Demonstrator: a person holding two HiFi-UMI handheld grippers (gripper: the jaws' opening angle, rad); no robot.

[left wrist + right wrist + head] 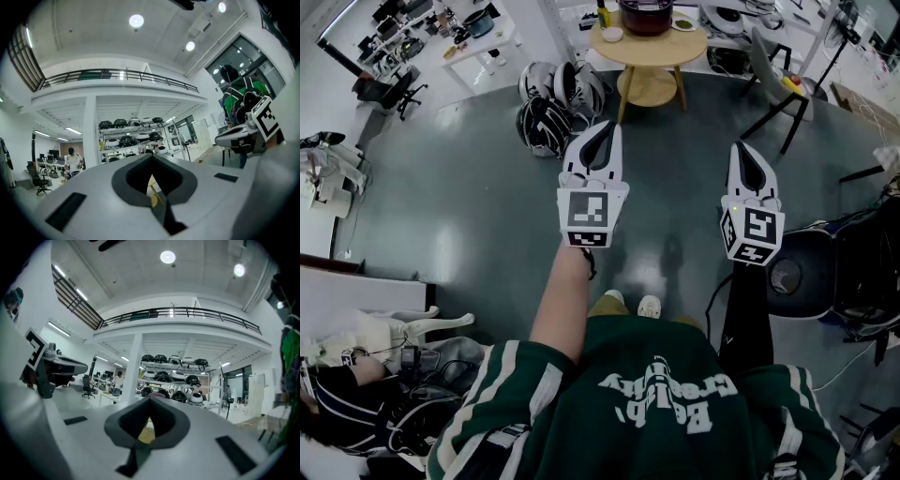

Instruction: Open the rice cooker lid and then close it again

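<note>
Approach stage, lid untouched: left hand-held gripper [607,131] and right hand-held gripper [742,150], both closed on nothing and held level, well apart from the rice cooker [647,17] on the round worktop [649,52] ahead; next move likely calls for stepping closer to reach the lid.

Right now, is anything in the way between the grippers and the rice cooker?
Nothing visible is. Only bare grey floor lies between the left gripper, the right gripper and the round table holding the rice cooker. The helmets sit off to the left.
</note>
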